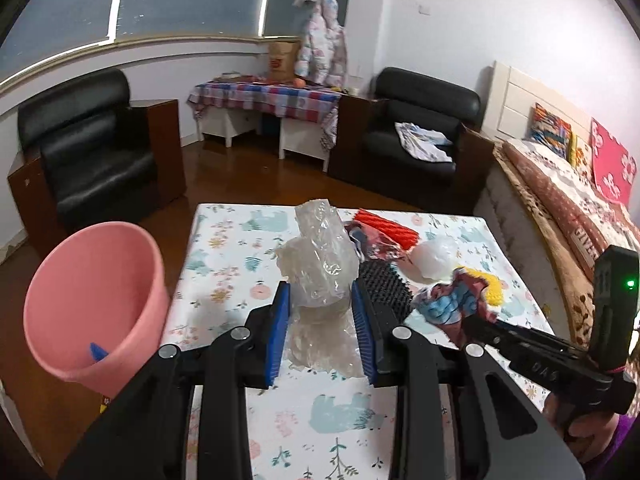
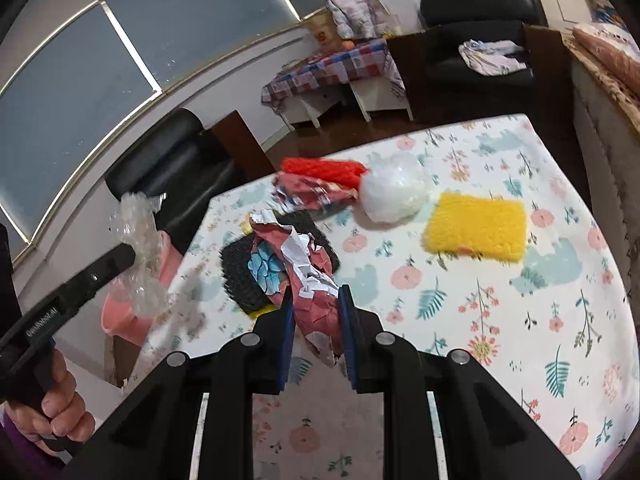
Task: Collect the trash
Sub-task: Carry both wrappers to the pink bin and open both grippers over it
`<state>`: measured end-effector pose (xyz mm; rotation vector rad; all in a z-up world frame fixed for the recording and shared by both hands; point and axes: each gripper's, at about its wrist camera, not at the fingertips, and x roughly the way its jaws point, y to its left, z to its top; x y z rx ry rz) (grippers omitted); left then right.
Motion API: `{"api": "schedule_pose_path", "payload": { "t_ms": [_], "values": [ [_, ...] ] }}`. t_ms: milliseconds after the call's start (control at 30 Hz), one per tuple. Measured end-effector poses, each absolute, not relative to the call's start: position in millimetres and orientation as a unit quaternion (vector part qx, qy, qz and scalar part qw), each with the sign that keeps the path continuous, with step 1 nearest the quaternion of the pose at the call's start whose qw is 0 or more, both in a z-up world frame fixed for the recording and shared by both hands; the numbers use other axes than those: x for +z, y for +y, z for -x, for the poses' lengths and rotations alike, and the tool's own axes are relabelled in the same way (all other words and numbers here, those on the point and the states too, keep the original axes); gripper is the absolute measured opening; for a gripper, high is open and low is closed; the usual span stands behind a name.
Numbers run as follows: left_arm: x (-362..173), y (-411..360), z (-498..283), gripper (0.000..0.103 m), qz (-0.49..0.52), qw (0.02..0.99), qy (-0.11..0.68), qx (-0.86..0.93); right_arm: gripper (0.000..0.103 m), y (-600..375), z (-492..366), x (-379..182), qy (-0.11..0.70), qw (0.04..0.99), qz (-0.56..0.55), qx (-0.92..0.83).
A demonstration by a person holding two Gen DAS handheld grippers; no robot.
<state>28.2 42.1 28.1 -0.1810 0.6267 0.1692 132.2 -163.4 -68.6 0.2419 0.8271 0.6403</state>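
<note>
Trash in both grippers, held above table w/ floral cloth: L gripper raised near table's left side, pointing fwd, blue pads pinching crumpled clear plastic wrap that sticks up between and past jaws, pink bin just beside on left w/ blue scrap inside. R gripper tilted in over table, jaws clamped on crumpled red/white/blue paper wad, wad poking fwd over black bristly pad. More on table farther out: red ridged piece, second red paper scrap, white plastic ball, yellow sponge, all apart from jaws.
</note>
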Motion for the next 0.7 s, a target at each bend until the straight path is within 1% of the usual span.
{"api": "schedule_pose_path", "payload": {
  "t_ms": [300,467,700],
  "values": [
    [43,49,-7,0.031,0.082,0.951,0.285,0.089,0.020,-158,-106,-45,0.366,0.871,-0.109,0.308],
    [41,45,0,0.031,0.086,0.951,0.289,0.067,0.020,-166,-86,-35,0.359,0.881,-0.101,0.290],
    [44,42,18,0.031,0.050,0.958,0.278,0.056,0.020,-159,-67,-16,0.351,0.890,-0.085,0.279]
  ]
}}
